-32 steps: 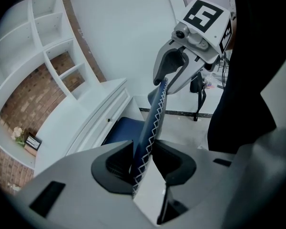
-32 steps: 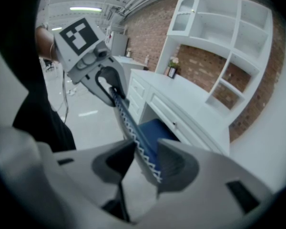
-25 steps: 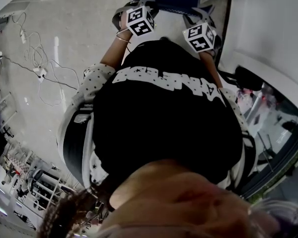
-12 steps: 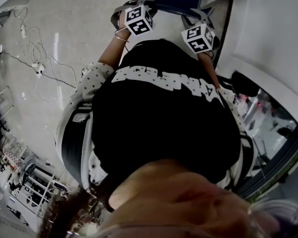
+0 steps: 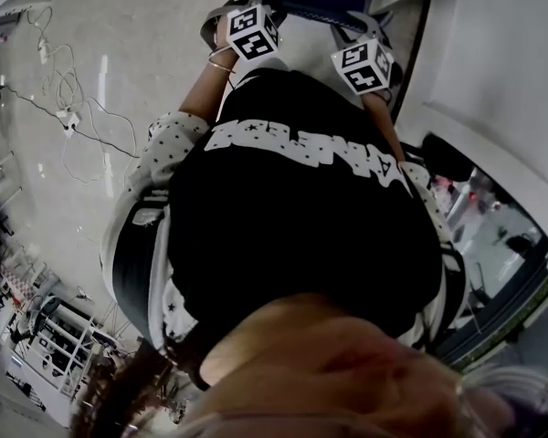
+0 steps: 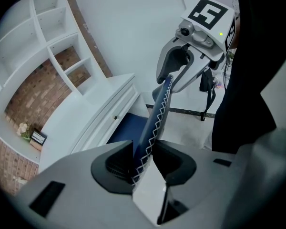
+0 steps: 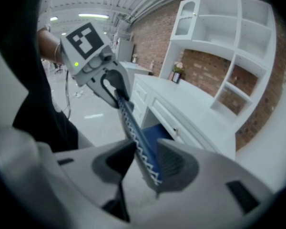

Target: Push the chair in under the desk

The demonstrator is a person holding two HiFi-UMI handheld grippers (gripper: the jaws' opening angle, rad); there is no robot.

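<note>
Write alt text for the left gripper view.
The left gripper is clamped on the top edge of a blue chair back with white zigzag stitching, and the right gripper holds the same edge farther along. Beyond stand a white desk with drawers and white shelves on a brick wall.

- Floor [image 5: 146,53]: light grey, glossy; dark seam strip along it by the desk in left gripper view.
- On floor, left side of head view: loose white cables [image 5: 50,62] plus a small white plug block [image 5: 69,117], well apart from chair.
- Chair [image 6: 155,123] stands on floor, blue seat partly under desk front.
- Desk [image 6: 81,120]: white, drawers w/ small knobs along the front.
- On desk top, far end near brick wall: small flower bunch [image 6: 23,129], dark framed card [image 6: 37,137] just beside it.
- Shelf unit [image 7: 229,37]: white, sits above the desk, brick back.
</note>
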